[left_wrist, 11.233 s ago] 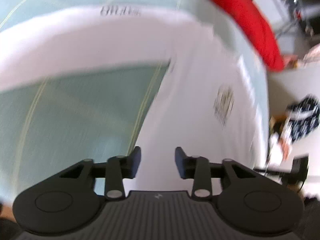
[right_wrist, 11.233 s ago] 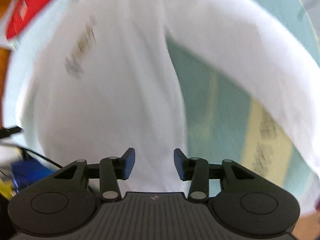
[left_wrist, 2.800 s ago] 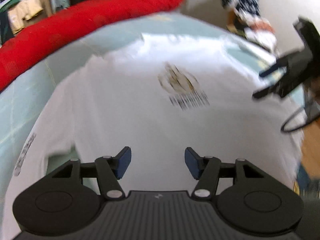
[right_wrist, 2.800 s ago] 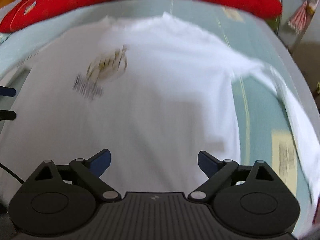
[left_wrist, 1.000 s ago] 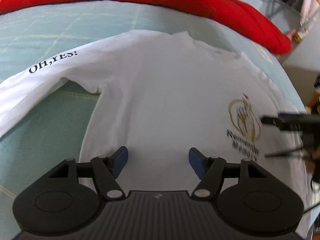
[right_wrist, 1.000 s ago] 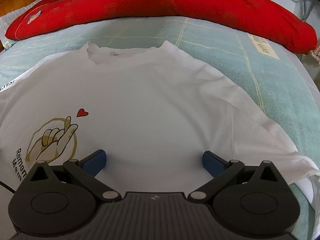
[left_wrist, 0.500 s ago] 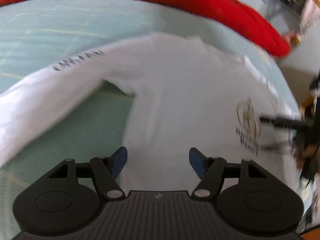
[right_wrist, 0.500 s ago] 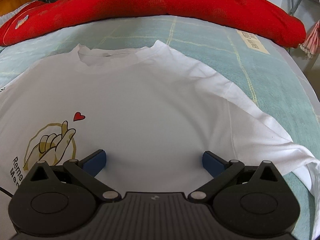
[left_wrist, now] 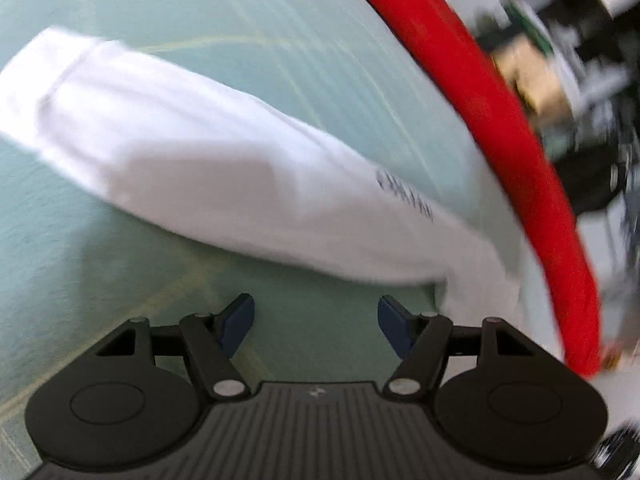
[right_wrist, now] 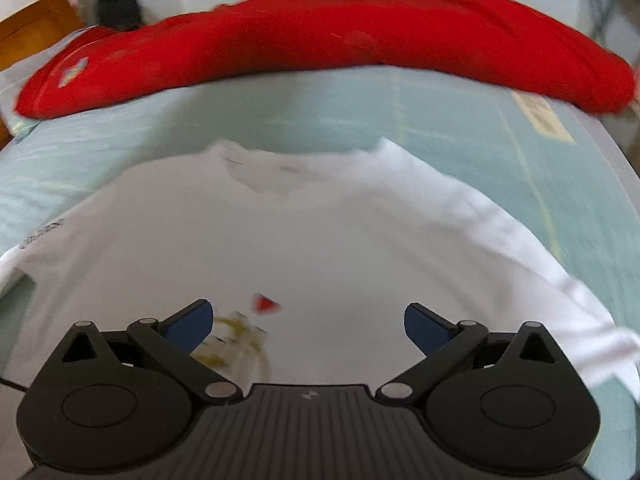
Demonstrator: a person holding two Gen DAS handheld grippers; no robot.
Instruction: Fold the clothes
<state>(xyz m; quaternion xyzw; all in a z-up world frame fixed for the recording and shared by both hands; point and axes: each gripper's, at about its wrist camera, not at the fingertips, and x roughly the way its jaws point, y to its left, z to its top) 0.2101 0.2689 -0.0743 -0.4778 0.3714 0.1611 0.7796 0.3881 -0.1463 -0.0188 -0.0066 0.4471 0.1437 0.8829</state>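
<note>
While both views are smeared by motion blur, the white T-shirt [right_wrist: 320, 248] is plain enough: it lies flat, front up, on the pale green bedspread [right_wrist: 360, 120], its collar toward the long red bolster [right_wrist: 340, 44] that runs across the far side of the bed. On its chest a small red heart [right_wrist: 265, 303] sits just above a yellow line drawing (too blurred to read). The right gripper [right_wrist: 308, 326] hangs over the shirt's lower front, jaws spread wide with nothing between them, its blue fingertips [right_wrist: 188, 326] either side of the heart.

From the left wrist camera, the shirt's long sleeve [left_wrist: 200, 168] stretches away from the body across the bedspread [left_wrist: 100, 280], with dark lettering [left_wrist: 406, 196] on it near the shoulder, unreadable. The left gripper [left_wrist: 316, 326] is on the near side of that sleeve, over bare bedspread just below the armpit, jaws apart and empty. The red bolster [left_wrist: 500, 132] curves along beyond the sleeve, with blurred room clutter behind it
</note>
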